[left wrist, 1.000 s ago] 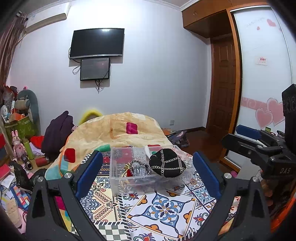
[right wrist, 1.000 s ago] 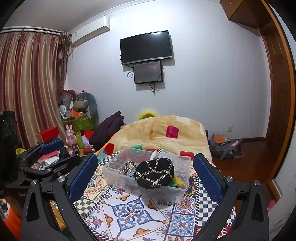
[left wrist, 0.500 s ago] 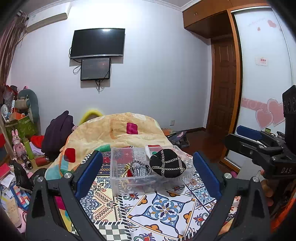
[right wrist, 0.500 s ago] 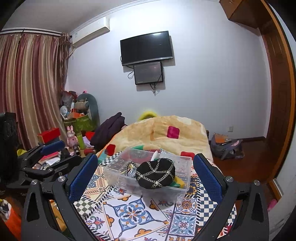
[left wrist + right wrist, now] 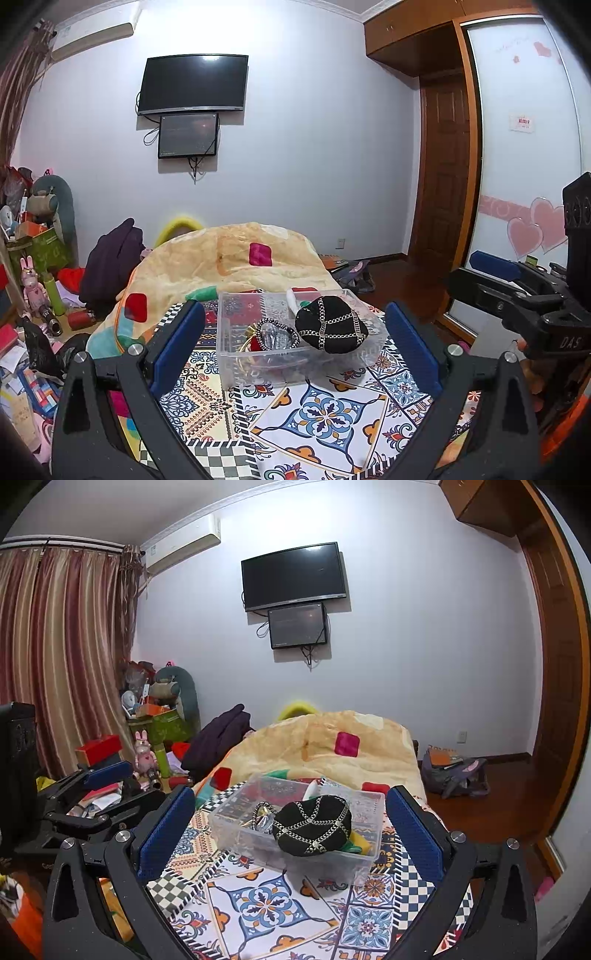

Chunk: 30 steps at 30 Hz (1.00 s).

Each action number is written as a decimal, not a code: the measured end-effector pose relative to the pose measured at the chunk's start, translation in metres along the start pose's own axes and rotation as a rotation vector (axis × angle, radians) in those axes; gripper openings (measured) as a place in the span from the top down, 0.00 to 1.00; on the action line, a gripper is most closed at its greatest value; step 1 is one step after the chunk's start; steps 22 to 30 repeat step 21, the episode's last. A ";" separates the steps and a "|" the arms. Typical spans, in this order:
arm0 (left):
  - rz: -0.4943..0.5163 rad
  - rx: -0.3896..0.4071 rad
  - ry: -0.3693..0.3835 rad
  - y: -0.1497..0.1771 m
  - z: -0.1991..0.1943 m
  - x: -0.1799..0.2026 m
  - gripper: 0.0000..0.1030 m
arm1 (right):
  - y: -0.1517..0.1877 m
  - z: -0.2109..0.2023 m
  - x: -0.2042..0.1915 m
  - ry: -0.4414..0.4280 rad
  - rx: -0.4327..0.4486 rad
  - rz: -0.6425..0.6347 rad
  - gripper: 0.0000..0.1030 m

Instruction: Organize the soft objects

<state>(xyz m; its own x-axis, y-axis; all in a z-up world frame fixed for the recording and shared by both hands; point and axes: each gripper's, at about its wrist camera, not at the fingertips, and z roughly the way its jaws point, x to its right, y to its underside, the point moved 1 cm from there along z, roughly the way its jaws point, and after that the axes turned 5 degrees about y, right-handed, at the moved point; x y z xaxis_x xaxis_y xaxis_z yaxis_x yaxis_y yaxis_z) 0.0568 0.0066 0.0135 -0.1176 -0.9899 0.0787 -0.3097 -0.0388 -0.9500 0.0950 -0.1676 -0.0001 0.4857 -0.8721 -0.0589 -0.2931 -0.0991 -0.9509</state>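
Observation:
A clear plastic bin (image 5: 229, 332) (image 5: 236, 834) stands on the patterned cloth. In it lie a black pouch with gold chain lattice (image 5: 330, 325) (image 5: 314, 825), a smaller chain-trimmed item (image 5: 275, 334) and bits of red, yellow and green. My left gripper (image 5: 295, 350) is open and empty, held back from the bin. My right gripper (image 5: 290, 838) is open and empty, also short of the bin. Each gripper shows at the edge of the other's view.
The patterned cloth (image 5: 317, 410) covers the near surface. Behind the bin lies a heaped yellow blanket (image 5: 236, 258). Clutter of toys and boxes (image 5: 33, 288) fills the left floor. A bag (image 5: 454, 771) sits on the wood floor at right.
Both views have barely shifted; the right gripper has drifted slightly. Nothing was taken or let go.

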 end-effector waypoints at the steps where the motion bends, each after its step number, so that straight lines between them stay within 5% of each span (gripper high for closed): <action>1: 0.000 0.000 0.001 0.000 0.000 0.000 0.04 | 0.000 0.000 0.000 -0.001 0.000 0.000 0.00; 30: -0.003 -0.004 0.011 -0.002 0.000 0.003 0.04 | 0.001 0.000 -0.004 -0.004 -0.007 -0.001 0.00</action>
